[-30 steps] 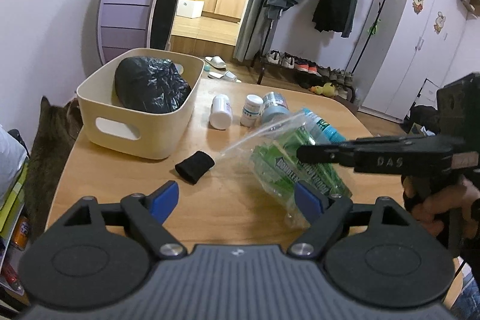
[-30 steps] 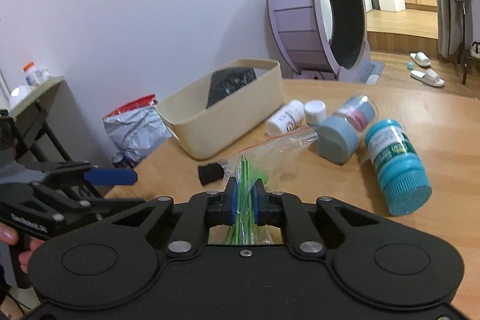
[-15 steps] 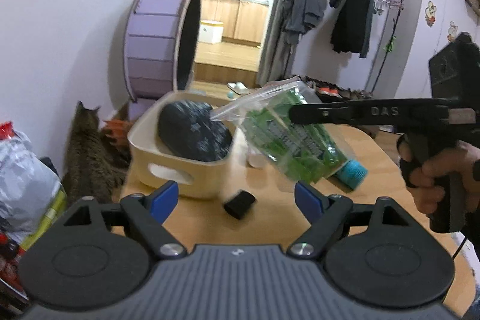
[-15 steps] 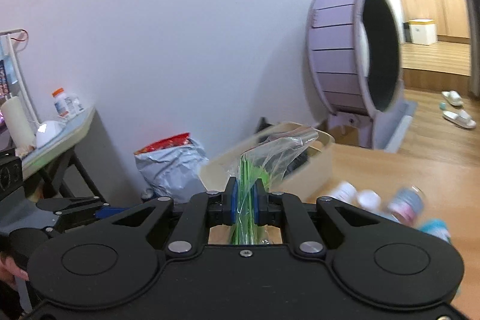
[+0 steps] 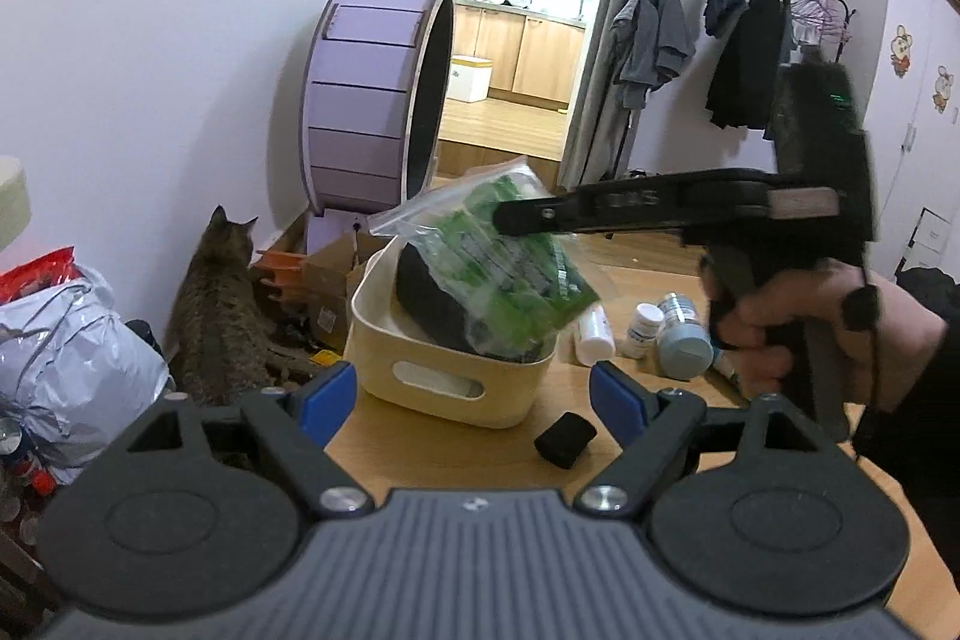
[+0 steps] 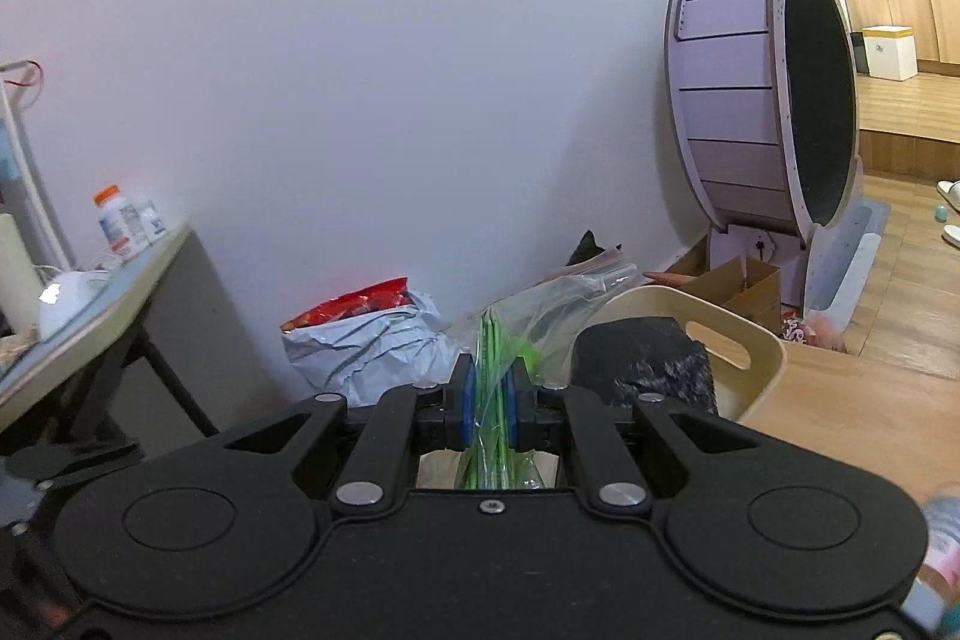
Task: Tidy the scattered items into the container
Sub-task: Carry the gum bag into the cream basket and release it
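My right gripper (image 6: 491, 409) is shut on a clear zip bag of green packets (image 5: 498, 262), also seen edge-on in the right wrist view (image 6: 493, 370). It holds the bag in the air over the cream bin (image 5: 456, 376), which has a black bag (image 5: 432, 301) in it. The bin also shows in the right wrist view (image 6: 756, 370). My left gripper (image 5: 474, 394) is open and empty, near the bin's front. A small black roll (image 5: 565, 440) and several pill bottles (image 5: 651, 325) lie on the wooden table (image 5: 420, 454).
A cat (image 5: 219, 304) sits on the floor left of the table beside a grey plastic bag (image 5: 72, 340). A purple cat wheel (image 5: 378, 94) stands behind the bin. A side table with a bottle (image 6: 117, 223) is at the left.
My right gripper has carried the zip bag from above the table to over the bin and lowered it slightly. The left gripper has pulled back and stayed open.
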